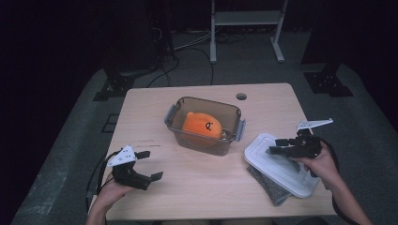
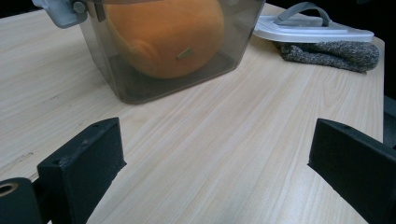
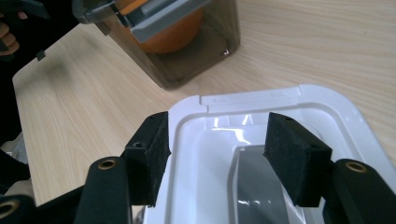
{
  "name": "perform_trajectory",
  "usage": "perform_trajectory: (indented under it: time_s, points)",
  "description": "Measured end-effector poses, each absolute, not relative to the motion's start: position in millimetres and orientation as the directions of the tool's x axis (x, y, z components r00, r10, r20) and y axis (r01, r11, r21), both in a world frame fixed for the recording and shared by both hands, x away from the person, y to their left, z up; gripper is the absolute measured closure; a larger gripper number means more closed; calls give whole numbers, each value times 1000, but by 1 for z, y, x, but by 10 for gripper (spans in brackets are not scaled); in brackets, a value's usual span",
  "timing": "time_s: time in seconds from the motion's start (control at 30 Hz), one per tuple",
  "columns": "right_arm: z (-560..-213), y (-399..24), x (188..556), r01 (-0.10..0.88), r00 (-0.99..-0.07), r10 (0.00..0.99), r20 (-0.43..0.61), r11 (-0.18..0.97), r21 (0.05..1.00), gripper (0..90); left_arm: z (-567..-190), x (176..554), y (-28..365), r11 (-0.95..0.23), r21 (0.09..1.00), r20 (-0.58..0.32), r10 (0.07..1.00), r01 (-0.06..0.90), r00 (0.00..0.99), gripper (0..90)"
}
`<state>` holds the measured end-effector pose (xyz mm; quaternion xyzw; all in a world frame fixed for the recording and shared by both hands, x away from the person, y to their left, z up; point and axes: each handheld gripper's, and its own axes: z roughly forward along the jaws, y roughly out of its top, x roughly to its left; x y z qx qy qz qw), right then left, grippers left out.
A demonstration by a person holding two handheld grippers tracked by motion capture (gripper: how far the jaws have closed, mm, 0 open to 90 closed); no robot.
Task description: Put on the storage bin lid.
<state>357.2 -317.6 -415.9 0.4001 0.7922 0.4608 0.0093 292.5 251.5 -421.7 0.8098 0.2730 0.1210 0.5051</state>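
On the wooden table point(image 1: 197, 187) there is one clear plastic container point(image 1: 204, 125) and, inside it, one orange plush toy point(image 1: 202, 125). One white lid point(image 1: 277, 164) lies apart — under it one grey knitted cloth point(image 1: 270, 187). Two grippers — one left gripper point(image 1: 145, 165), one right gripper point(image 1: 278, 146).
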Motion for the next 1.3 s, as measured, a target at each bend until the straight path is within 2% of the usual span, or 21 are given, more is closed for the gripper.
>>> perform_trajectory:
  time_s: [0.37, 0.7, 0.83, 1.3]
  points:
    - [-426, -329, 353, 634, -658, 672, 339, 253, 730, 384, -422, 293, 251, -340, 884, -81, 565, 321, 821, 25]
    - [-437, -335, 349, 637, -643, 693, 326, 248, 730, 420, -422, 292, 252, -339, 884, -82, 564, 321, 821, 25]
    - [-442, -336, 347, 632, -642, 699, 315, 250, 733, 446, -422, 292, 252, -338, 885, -83, 565, 322, 821, 25]
    - [-445, -337, 343, 628, -641, 704, 305, 254, 735, 620, -422, 292, 252, -337, 884, -85, 565, 323, 821, 25]
